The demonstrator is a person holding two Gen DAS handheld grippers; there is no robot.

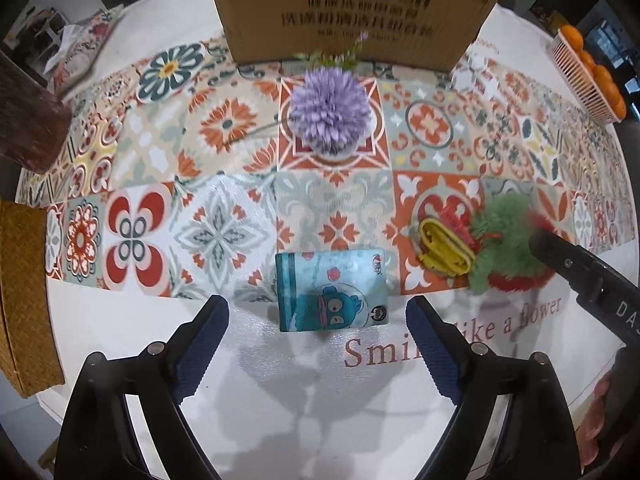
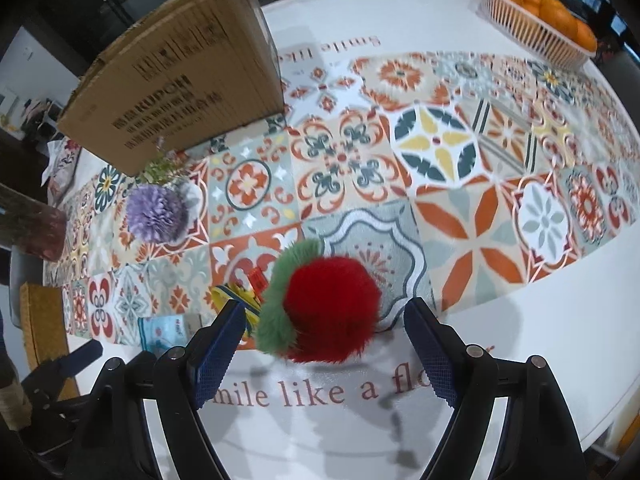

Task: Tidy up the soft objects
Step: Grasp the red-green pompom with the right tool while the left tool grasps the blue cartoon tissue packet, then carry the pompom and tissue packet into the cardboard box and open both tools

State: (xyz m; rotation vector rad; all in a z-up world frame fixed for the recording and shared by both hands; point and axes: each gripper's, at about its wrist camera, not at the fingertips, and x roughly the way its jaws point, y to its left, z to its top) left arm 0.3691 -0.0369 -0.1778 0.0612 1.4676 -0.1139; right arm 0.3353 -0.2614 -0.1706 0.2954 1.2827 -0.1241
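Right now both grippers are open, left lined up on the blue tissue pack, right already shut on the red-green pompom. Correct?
Not quite. The right gripper is open too: the right wrist view shows its fingers standing apart on either side of the red-green pompom. The left gripper is open, facing the blue tissue pack.

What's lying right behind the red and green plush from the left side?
Against the red and green plush lie a folded yellow item and a red piece on the tablecloth. How far they run under the plush is covered.

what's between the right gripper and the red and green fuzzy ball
Nothing visible. The right gripper is open, with the red and green fuzzy ball directly ahead of its fingers on the tablecloth; the yellow item lies off to its left.
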